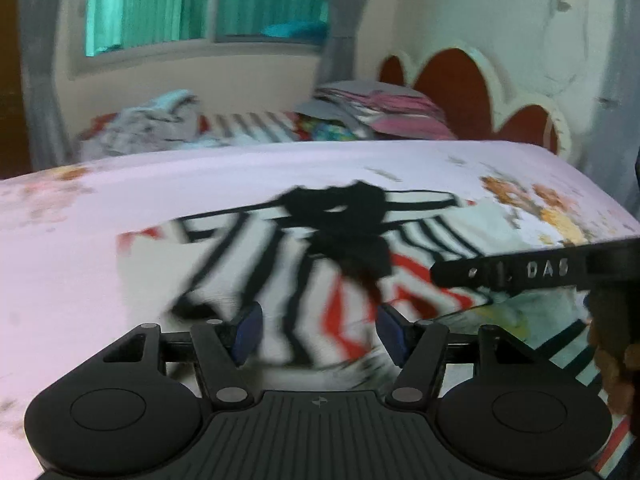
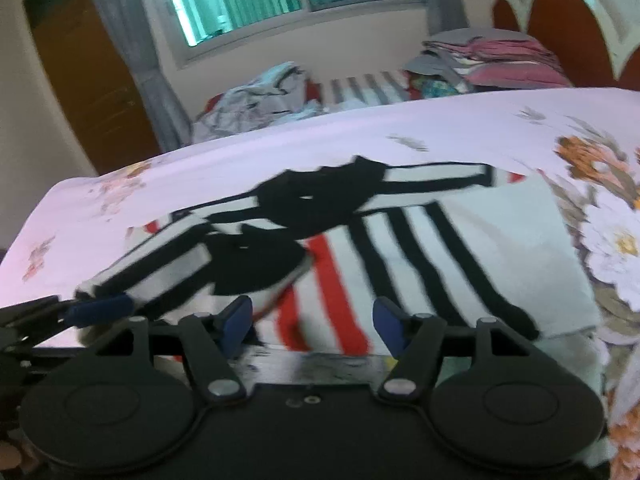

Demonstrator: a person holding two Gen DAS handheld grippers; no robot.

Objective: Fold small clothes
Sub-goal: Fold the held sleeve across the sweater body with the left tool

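Note:
A small white shirt (image 1: pixel 280 276) with black and red stripes and a black collar lies on the pale pink floral bed sheet (image 1: pixel 72 264). My left gripper (image 1: pixel 318 332) hovers open just above its near part, nothing between the blue pads. The other gripper's black finger (image 1: pixel 516 274) crosses the right side. In the right wrist view the shirt (image 2: pixel 420 252) is partly folded, its left sleeve (image 2: pixel 160 268) lying over the body. My right gripper (image 2: pixel 312 326) is open over the shirt's near hem. The left gripper's blue fingertip (image 2: pixel 100 308) shows at the left by that sleeve.
A stack of folded pink and grey clothes (image 1: pixel 384 112) and a loose heap of clothes (image 1: pixel 148 128) lie at the far side of the bed. A red headboard (image 1: pixel 456 88) stands at the right. A window with teal curtains (image 1: pixel 208 0) and a wooden door (image 2: pixel 84 76) are behind.

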